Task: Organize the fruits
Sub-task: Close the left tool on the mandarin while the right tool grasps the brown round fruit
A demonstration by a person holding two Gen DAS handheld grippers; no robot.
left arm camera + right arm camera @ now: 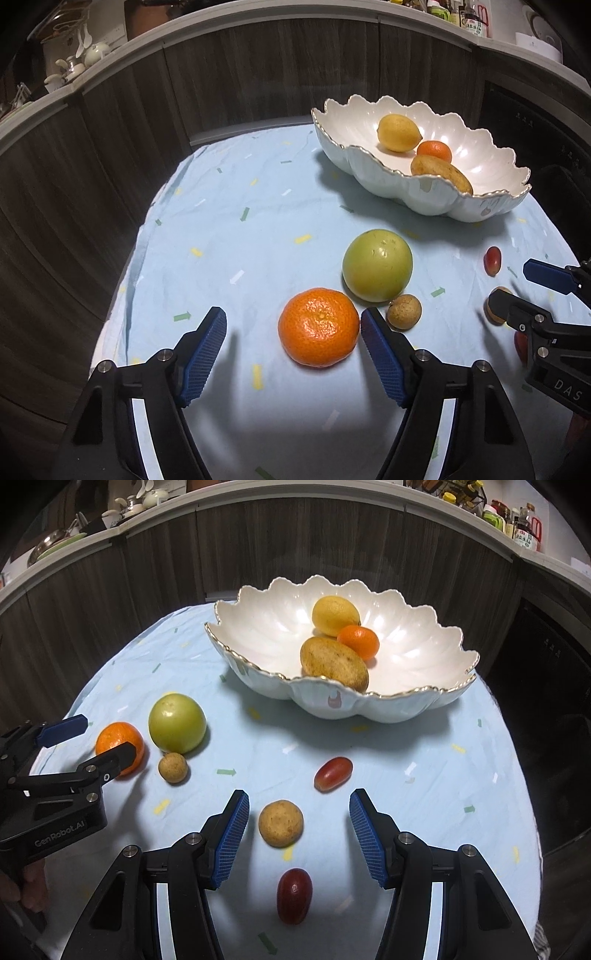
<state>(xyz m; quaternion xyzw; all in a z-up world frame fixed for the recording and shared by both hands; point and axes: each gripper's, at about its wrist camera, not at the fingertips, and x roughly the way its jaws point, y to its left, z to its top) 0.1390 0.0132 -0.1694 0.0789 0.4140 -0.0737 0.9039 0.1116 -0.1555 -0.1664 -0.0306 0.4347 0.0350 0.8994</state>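
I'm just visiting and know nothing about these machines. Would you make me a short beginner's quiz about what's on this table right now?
1. How many fruits lie inside the white bowl?
2. True or false: the left claw is clamped on the big orange.
3. Which fruit lies between the right claw's fingers: A) green apple, B) round tan fruit, C) lemon?

Key: 1. three; 2. false, it is open; 3. B

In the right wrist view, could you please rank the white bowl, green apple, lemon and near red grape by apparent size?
1. white bowl
2. green apple
3. lemon, though farther away
4. near red grape
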